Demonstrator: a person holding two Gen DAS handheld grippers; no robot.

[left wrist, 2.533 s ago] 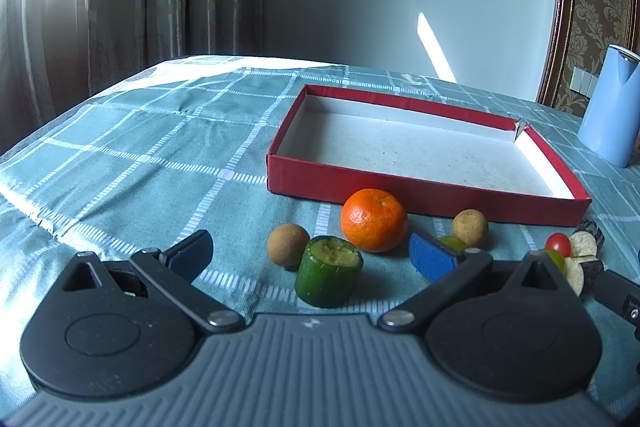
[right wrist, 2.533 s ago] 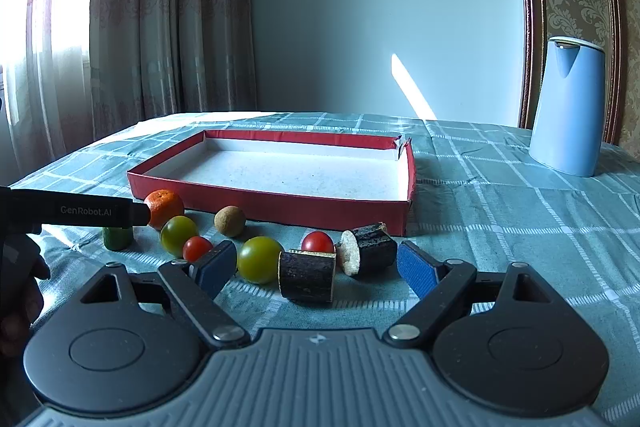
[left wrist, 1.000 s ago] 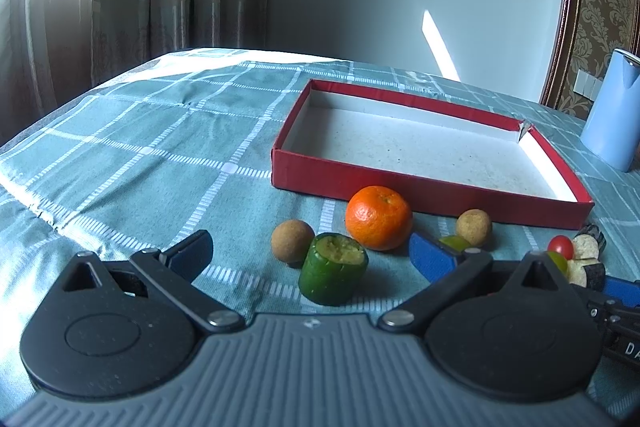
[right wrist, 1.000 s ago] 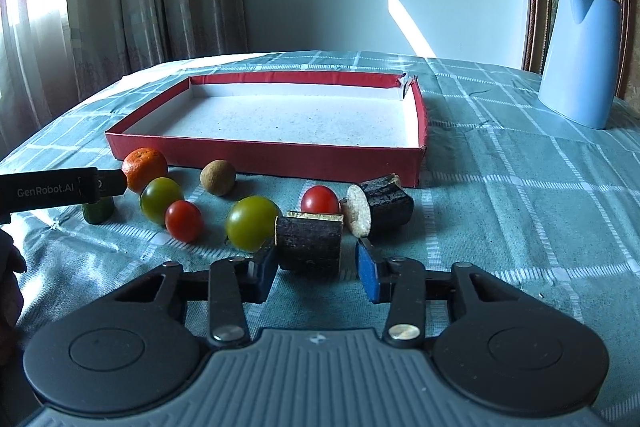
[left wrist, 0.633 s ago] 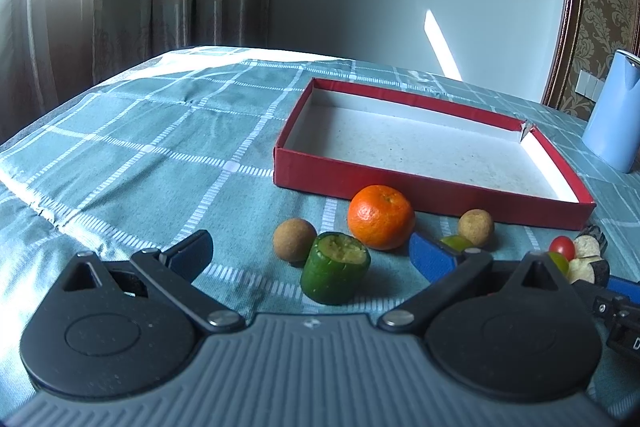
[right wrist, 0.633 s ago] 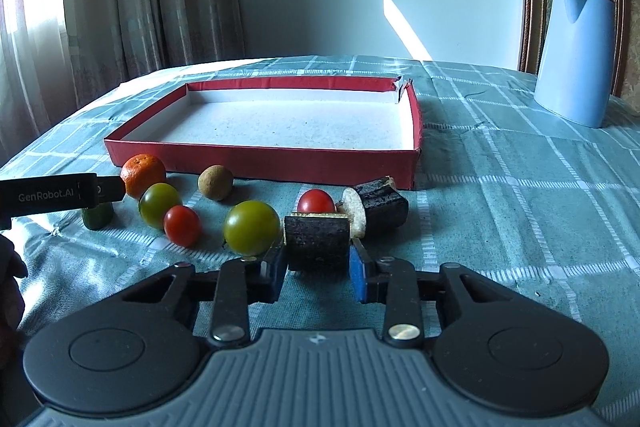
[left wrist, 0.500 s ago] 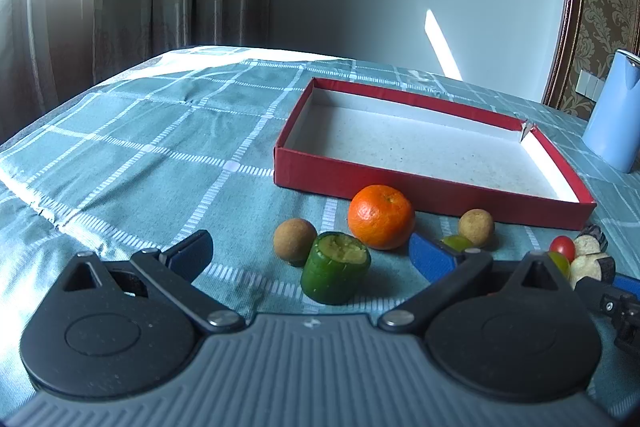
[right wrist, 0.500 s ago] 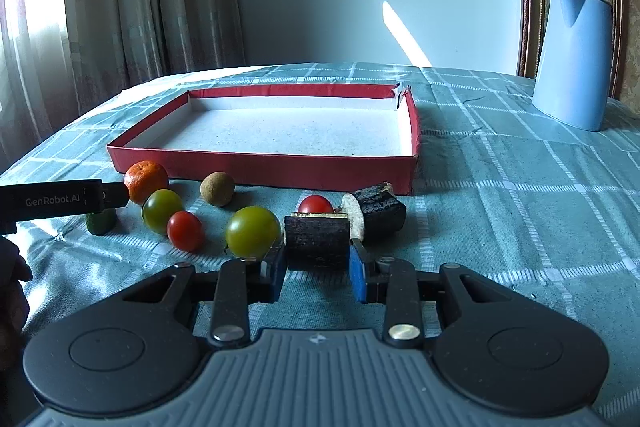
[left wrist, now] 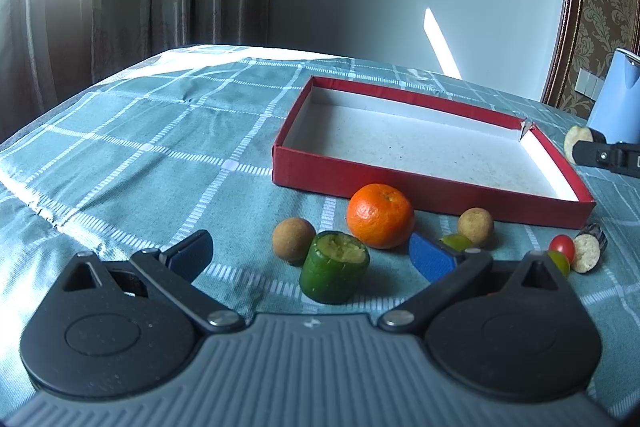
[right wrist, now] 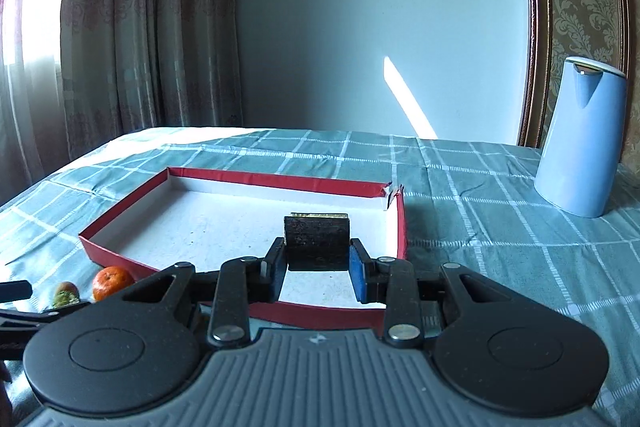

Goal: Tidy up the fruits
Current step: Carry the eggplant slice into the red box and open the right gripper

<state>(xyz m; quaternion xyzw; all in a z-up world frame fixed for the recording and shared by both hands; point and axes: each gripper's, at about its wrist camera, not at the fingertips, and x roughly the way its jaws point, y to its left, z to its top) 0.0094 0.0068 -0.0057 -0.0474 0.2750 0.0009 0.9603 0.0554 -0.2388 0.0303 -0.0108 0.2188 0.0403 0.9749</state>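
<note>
My right gripper (right wrist: 317, 269) is shut on a dark eggplant piece (right wrist: 316, 241) and holds it in the air over the near right part of the red tray (right wrist: 248, 180). In the left wrist view that held piece (left wrist: 578, 141) shows at the far right, beyond the tray (left wrist: 432, 193). My left gripper (left wrist: 310, 259) is open and empty, low over the cloth, around a green cucumber piece (left wrist: 334, 277). Just beyond lie an orange (left wrist: 380, 215), two brown round fruits (left wrist: 293, 239) (left wrist: 475, 223), a green tomato (left wrist: 456, 241), a red cherry tomato (left wrist: 562, 247) and a second eggplant piece (left wrist: 588, 247).
A blue kettle (right wrist: 580, 143) stands on the checked teal cloth to the right of the tray. Curtains and a wall lie behind the table. The orange (right wrist: 112, 281) and a brown fruit (right wrist: 66, 293) show left of the tray in the right wrist view.
My right gripper closed on the eggplant piece, lifted it off the cloth and carried it forward over the tray. The left gripper has barely moved.
</note>
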